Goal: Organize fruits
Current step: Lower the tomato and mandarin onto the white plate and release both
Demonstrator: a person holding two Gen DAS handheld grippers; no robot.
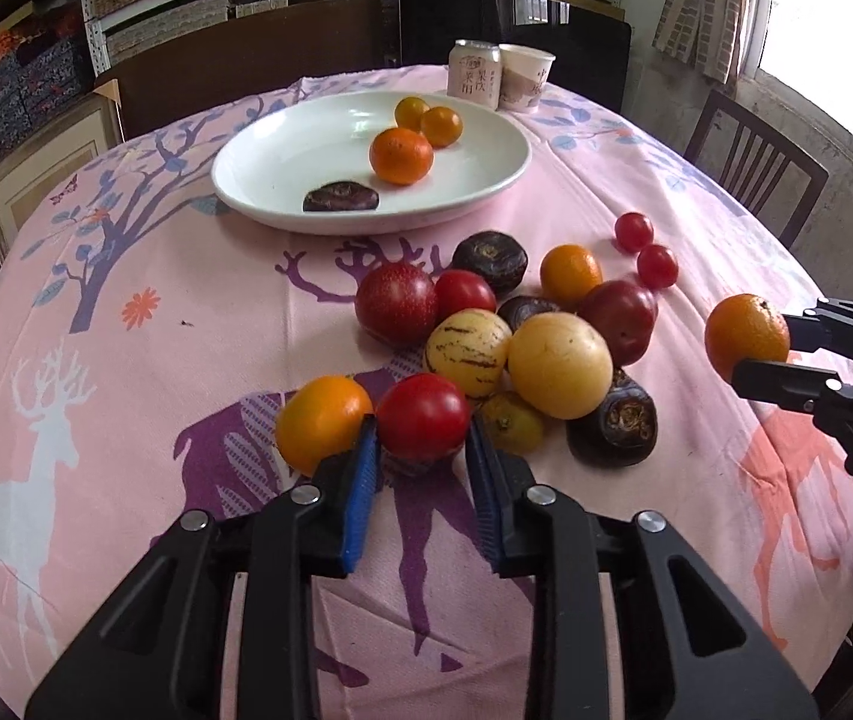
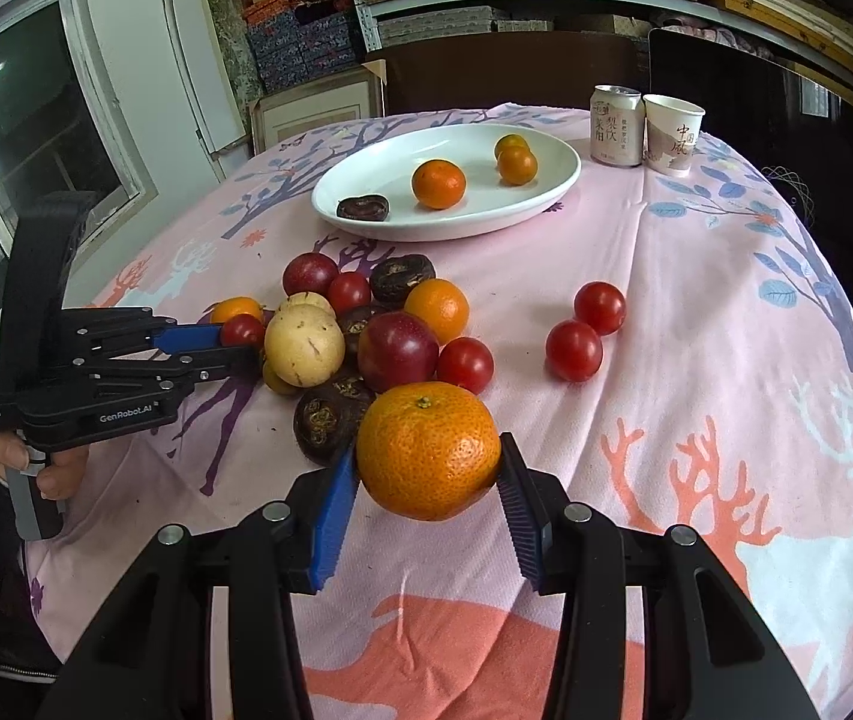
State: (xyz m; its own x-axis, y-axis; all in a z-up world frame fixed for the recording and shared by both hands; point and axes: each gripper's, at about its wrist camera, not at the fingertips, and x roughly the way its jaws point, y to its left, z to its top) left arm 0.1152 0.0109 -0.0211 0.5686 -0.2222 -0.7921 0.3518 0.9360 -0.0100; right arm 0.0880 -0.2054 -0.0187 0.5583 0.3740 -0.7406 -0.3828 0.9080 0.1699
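white plate (image 2: 564, 177): three mandarins and one dark fruit in it | fruit pile (image 2: 366, 336) near plate's front rim, mostly unsorted | right gripper (image 2: 426, 483) clamps mandarin (image 2: 426, 450) above cloth | left gripper (image 1: 420, 450) closed on tomato (image 1: 422, 416) at pile edge | can (image 2: 616, 126), paper cup (image 2: 671, 133) behind plate, clear of path

Light: soft daylight from window (image 1: 816, 12), blown out white
Shadows: faint beside plate (image 1: 366, 216)
Distortion: fisheye bending, dark corners
Focus: sharp
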